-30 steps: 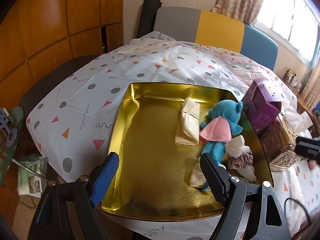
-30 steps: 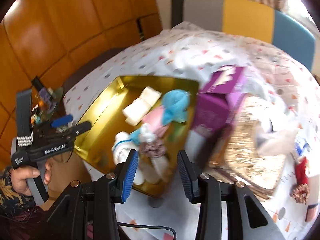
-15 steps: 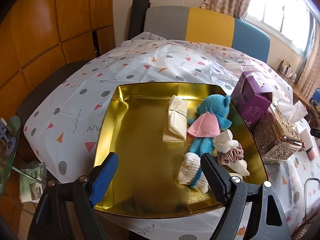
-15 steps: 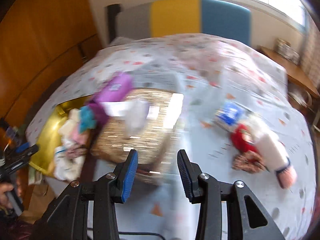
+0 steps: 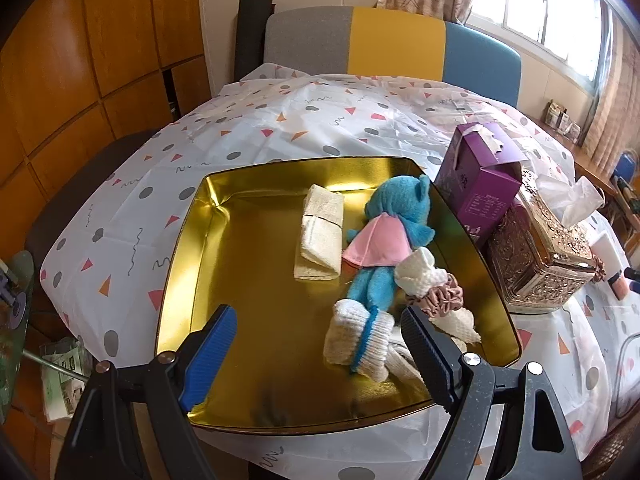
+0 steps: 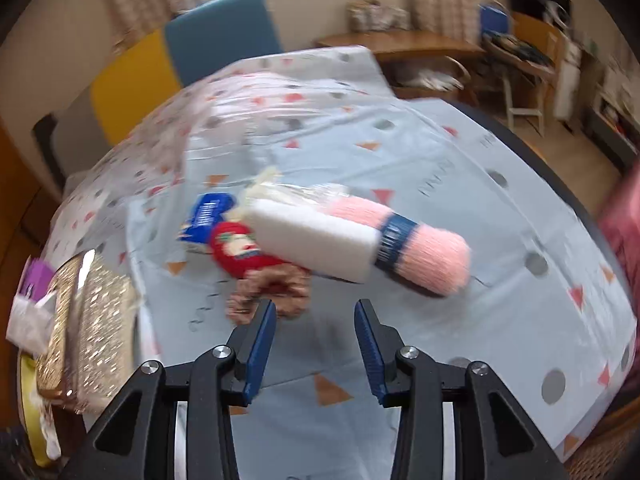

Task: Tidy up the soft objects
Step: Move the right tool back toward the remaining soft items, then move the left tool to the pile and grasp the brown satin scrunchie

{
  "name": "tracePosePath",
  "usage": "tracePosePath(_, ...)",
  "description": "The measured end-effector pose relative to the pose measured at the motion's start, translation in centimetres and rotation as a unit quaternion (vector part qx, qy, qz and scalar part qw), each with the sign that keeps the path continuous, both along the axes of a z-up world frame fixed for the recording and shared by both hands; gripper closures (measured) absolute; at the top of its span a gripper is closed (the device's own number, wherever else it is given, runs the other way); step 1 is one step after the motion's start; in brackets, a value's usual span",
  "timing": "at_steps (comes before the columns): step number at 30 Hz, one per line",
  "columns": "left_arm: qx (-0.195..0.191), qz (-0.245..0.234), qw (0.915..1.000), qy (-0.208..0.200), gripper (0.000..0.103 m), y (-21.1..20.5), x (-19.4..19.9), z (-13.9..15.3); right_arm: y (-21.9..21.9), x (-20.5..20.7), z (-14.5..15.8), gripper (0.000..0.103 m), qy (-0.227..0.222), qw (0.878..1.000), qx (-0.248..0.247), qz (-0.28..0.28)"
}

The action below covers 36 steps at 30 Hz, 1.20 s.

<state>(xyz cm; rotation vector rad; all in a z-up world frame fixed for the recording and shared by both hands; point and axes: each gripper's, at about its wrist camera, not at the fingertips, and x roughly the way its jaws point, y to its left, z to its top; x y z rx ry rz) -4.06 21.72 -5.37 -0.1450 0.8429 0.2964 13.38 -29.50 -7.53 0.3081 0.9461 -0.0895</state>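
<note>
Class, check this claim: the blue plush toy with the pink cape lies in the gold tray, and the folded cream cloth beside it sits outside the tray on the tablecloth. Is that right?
Not quite. The left wrist view shows the folded cream cloth inside the gold tray too, beside the blue plush toy, not out on the tablecloth. The rest stands.

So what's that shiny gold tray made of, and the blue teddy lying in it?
The gold tray looks like thin metal with a polished, mirror-like finish: its walls reflect light and the cloth beside them. The blue teddy looks like fuzzy plush fabric, soft and matte, with a smooth pink cloth cape.
</note>
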Motion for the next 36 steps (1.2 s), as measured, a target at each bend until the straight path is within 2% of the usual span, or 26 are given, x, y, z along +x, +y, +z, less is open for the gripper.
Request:
tracePosePath(3,0.006,-0.009,0.9999,0.000,0.018,-0.7,0.2,0.0,-1.8,-0.2,-0.1,0.062,-0.002,0.999,0.018,-0.039)
tracePosePath(9,0.002,-0.039,0.9992,-0.009,0.018,-2.1,0.3,0.6,-2.3,-0.6,-0.4,0.062,0.009,0.998,0.013,-0.058)
tracePosePath(14,-0.020,-0.067,0.9973,-0.019,0.018,-3.4,0.6,1.7,-3.1,-0.8,-0.8,0.062,0.019,0.996,0.016,-0.082)
tracePosePath(18,-0.034,-0.119,0.9916,-0.036,0.019,-5.9,1.2,3.3,-4.3,-1.1,-1.0,0.062,0.024,0.993,0.027,-0.109)
tracePosePath(22,-0.035,-0.206,0.9769,-0.044,0.019,-10.4,2.6,5.0,-4.9,-1.2,-1.1,0.062,0.027,0.991,0.029,-0.124)
tracePosePath(26,-0.038,-0.292,0.9544,-0.046,0.019,-16.1,4.3,6.6,-5.1,-1.2,-1.1,0.062,0.027,0.991,0.039,-0.127)
tracePosePath(27,-0.038,-0.317,0.9465,-0.047,0.019,-17.8,4.9,6.9,-5.2,-1.3,-1.1,0.062,0.025,0.991,0.039,-0.129)
tracePosePath(31,-0.042,-0.371,0.9269,-0.036,0.019,-23.8,7.3,7.2,-5.8,-1.6,-0.9,0.062,0.018,0.989,0.051,-0.140)
tracePosePath(34,-0.033,-0.396,0.9172,-0.025,0.019,-28.1,9.4,6.4,-6.3,-1.8,-1.0,0.062,0.018,0.986,0.063,-0.152)
tracePosePath(36,-0.027,-0.399,0.9166,-0.007,0.019,-30.4,10.8,5.2,-6.8,-2.0,-1.1,0.062,0.018,0.984,0.076,-0.157)
